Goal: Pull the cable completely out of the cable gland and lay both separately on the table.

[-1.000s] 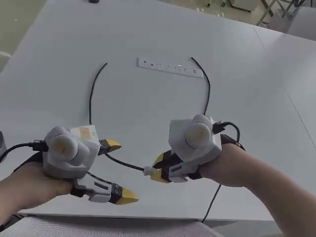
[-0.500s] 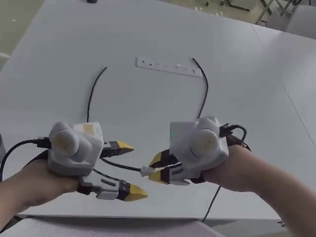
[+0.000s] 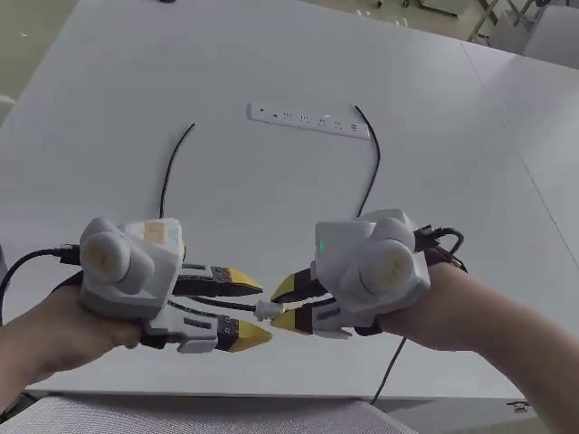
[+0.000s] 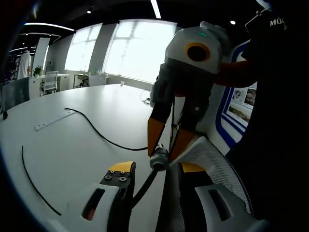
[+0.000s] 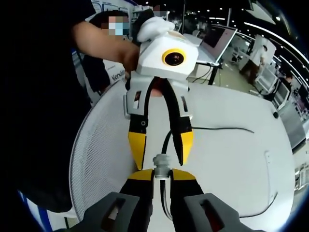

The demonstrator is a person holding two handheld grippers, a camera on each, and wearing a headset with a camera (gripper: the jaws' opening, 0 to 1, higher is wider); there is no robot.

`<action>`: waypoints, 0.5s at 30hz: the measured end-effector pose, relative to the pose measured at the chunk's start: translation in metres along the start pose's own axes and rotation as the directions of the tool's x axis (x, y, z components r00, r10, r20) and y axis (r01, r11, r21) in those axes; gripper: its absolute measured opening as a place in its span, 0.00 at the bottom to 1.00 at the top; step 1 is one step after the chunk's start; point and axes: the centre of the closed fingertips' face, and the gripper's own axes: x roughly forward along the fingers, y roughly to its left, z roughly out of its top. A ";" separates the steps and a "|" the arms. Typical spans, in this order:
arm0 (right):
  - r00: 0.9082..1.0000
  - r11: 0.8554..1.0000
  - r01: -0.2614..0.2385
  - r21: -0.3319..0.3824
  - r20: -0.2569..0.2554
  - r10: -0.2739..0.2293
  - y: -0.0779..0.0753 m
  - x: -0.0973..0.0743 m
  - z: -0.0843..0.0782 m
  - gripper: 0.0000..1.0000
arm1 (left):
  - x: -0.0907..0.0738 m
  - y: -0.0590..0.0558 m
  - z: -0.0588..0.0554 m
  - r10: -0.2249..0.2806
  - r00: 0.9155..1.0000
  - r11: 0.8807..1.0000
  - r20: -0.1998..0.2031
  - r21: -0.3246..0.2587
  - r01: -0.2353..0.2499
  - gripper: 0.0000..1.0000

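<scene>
Right gripper view has the right tongs [image 5: 162, 175] pressed onto the white cable gland [image 5: 161, 164], which sits pinched between their yellow tips at the lower middle of the frame. A black cable [image 5: 167, 140] leaves the gland and runs straight up between the jaws of the left tongs [image 5: 161, 149], which face the right ones tip to tip, just beyond the gland. Those left jaws stand spread, with the cable passing through the gap; whether either jaw touches it I cannot tell. In the head view both tongs meet low in the middle of the frame, over the near edge of the white tabletop [image 3: 271, 199]. Beyond the left tongs the cable curves up the left half of the frame, its free end lying on the tabletop. Farther back lies a white power strip [image 3: 308, 119], and its black cord [image 3: 375, 167] curves down toward the right tongs.
</scene>
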 end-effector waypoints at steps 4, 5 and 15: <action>1.000 1.000 0.001 -0.018 0.000 -0.001 0.000 -0.001 0.002 0.06 | 0.000 -0.003 0.002 -0.011 1.000 1.000 0.005 -0.004 0.011 0.30; 1.000 1.000 0.002 -0.027 -0.002 -0.002 0.001 -0.002 0.002 0.06 | 0.000 -0.004 0.003 -0.013 1.000 1.000 0.010 -0.006 0.013 0.28; 1.000 0.997 0.000 -0.073 -0.013 -0.001 0.004 -0.002 0.000 0.06 | -0.002 -0.008 0.005 -0.028 0.999 1.000 0.018 -0.008 0.029 0.20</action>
